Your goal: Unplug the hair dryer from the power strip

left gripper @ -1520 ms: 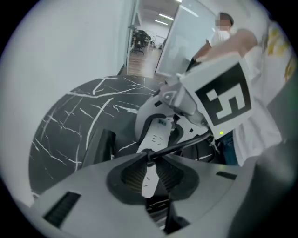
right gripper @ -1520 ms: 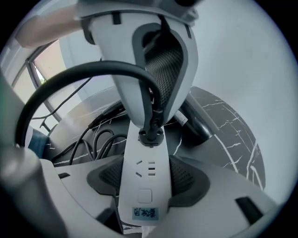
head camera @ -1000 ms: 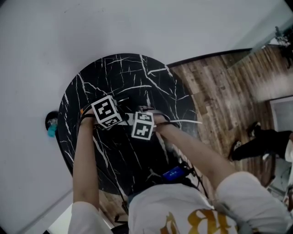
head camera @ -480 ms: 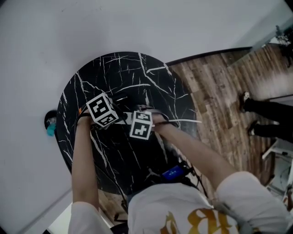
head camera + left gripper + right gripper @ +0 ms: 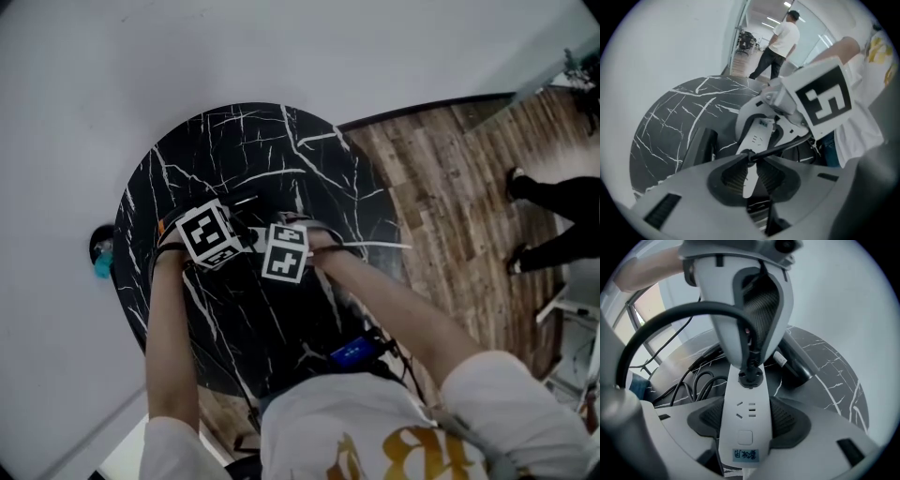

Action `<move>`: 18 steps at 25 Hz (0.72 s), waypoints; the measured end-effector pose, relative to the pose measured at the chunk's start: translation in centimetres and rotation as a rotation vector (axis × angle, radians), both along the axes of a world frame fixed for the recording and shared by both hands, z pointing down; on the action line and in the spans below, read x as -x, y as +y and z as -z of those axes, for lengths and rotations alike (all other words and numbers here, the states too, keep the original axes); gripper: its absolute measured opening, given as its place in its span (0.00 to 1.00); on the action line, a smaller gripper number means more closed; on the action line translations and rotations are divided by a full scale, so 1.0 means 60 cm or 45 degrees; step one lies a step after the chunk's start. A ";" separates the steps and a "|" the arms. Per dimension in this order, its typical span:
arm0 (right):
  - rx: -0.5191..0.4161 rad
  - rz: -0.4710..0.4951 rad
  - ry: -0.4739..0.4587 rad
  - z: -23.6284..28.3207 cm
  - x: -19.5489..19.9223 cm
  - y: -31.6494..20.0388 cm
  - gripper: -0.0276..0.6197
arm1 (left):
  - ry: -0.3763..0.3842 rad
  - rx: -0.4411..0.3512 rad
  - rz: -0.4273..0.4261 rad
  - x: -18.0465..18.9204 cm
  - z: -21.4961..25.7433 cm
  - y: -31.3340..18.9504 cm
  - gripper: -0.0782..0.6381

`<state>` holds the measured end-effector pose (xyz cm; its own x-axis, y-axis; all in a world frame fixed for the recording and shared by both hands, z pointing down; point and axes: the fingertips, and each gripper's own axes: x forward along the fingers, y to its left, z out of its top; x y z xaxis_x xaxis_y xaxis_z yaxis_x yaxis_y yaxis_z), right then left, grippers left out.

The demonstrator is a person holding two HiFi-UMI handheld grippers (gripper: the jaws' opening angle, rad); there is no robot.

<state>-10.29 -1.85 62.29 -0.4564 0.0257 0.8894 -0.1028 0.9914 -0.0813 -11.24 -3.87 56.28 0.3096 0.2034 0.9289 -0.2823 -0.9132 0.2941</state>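
While the right tool (image 5: 748, 421) clamps the power strip (image 5: 742, 430) on the desk (image 5: 234, 141), the left tool (image 5: 750, 172), apparently nipping the seated plug (image 5: 750, 377), should pull straight along its pins, never sideways.

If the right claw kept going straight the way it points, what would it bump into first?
The right claw, clamped on the power strip, would probably meet the black plug first, where the left claw grips it; depth is unclear.
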 end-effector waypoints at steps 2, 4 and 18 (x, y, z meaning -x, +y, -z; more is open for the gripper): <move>0.000 0.000 0.004 0.000 0.003 -0.001 0.46 | -0.046 -0.053 -0.047 0.002 0.003 0.002 0.19; -0.007 -0.013 0.001 -0.001 0.003 0.000 0.46 | -0.043 -0.033 -0.053 0.002 -0.001 -0.002 0.18; -0.006 -0.038 0.000 -0.002 0.003 -0.002 0.46 | -0.045 -0.124 0.012 0.010 0.001 0.006 0.18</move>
<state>-10.48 -1.98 62.42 -0.4568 0.0079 0.8896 -0.1326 0.9882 -0.0769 -11.83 -3.52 56.19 0.2775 0.1087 0.9545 -0.2998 -0.9342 0.1935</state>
